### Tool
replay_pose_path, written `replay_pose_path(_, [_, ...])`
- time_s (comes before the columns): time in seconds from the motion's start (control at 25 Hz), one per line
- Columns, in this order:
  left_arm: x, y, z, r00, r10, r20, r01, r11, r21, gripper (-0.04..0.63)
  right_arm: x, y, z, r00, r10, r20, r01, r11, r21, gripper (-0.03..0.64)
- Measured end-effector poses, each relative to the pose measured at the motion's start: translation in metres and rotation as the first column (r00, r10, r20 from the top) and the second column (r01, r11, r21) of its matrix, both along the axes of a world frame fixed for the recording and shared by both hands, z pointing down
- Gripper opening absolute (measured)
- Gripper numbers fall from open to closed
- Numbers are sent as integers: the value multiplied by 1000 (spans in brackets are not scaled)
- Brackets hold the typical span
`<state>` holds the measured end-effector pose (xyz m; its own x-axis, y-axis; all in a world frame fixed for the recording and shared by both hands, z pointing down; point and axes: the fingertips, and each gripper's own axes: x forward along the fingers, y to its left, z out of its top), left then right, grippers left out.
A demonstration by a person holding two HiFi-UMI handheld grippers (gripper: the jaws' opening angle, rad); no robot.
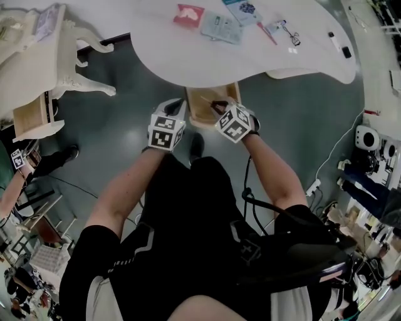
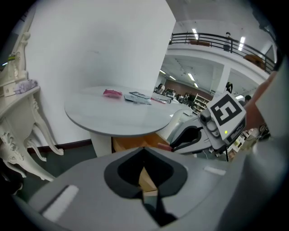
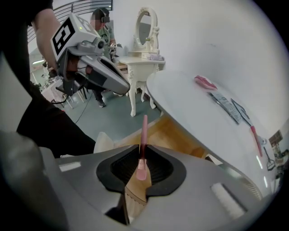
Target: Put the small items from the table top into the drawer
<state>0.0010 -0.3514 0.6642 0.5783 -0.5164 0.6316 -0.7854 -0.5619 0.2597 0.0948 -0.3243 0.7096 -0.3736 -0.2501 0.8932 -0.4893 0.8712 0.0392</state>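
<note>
The right gripper (image 3: 142, 158) squeezes a thin pink stick (image 3: 144, 128) over the open wooden drawer (image 1: 199, 108) under the white table (image 1: 175, 59). The left gripper (image 2: 144, 151) is closed with nothing in it, just left of the drawer. A pink packet (image 1: 188, 14) lies far back on the table.

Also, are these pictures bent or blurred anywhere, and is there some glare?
Head view: strong wide-angle bend, the table edge curves, and the floor shows a soft bright reflection. Left gripper view: dark corners, and the ceiling lights burn out. Right gripper view: dark corners too; the pink pen between the jaws is sharp.
</note>
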Motion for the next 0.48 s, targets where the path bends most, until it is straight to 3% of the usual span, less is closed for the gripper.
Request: replay_pose_path(0.48, [-9, 4, 37, 996, 45, 84, -40, 997, -59, 0, -3, -10, 54, 974, -165, -156, 159, 986, -46, 55])
